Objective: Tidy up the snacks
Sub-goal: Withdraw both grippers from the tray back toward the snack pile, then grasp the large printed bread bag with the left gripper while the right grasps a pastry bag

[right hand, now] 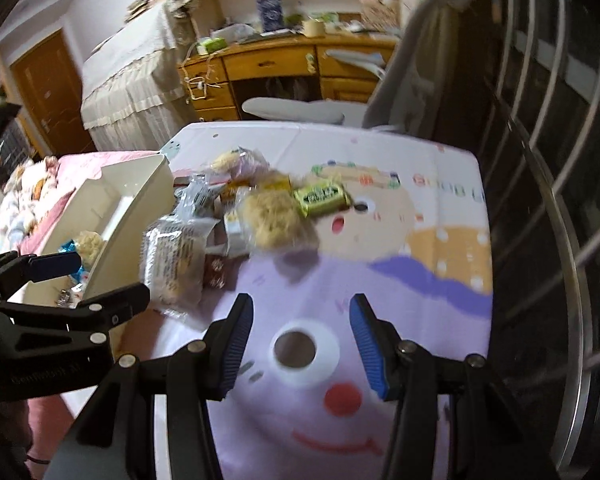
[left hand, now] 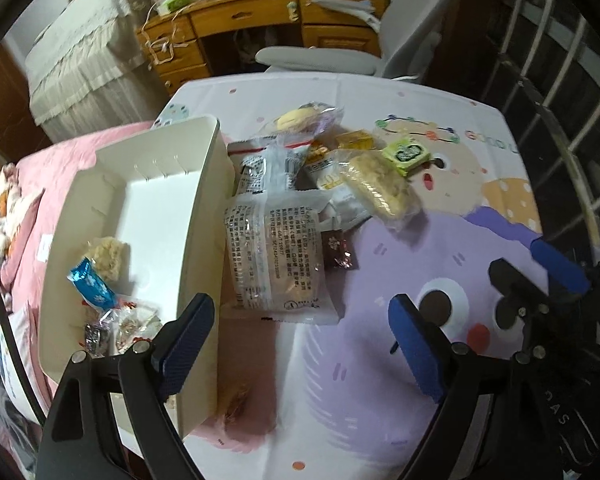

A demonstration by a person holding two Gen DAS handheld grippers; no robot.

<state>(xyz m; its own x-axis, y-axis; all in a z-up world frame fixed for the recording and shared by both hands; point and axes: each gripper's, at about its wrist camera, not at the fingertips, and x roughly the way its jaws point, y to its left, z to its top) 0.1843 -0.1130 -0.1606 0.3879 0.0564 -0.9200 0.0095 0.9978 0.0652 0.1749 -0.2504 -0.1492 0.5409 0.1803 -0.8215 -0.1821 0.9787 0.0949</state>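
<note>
A white box (left hand: 204,184) stands at the table's left edge; it also shows in the right wrist view (right hand: 132,208). Inside lie a blue wrapped snack (left hand: 94,286), a puffed rice cake (left hand: 108,256) and small wrapped candies (left hand: 128,326). A pile of snacks lies right of the box: a large clear packet (left hand: 276,256), a small brown packet (left hand: 340,250), a rice cake packet (left hand: 380,188) and a green packet (left hand: 406,154). My left gripper (left hand: 304,340) is open and empty, straddling the box's right wall. My right gripper (right hand: 300,344) is open and empty above the tablecloth.
The table has a cartoon tablecloth (left hand: 440,280). A grey chair (left hand: 340,56) and a wooden desk (left hand: 260,20) stand beyond it. A pink bed (left hand: 40,184) lies left. A dark barred window (right hand: 560,160) is at the right.
</note>
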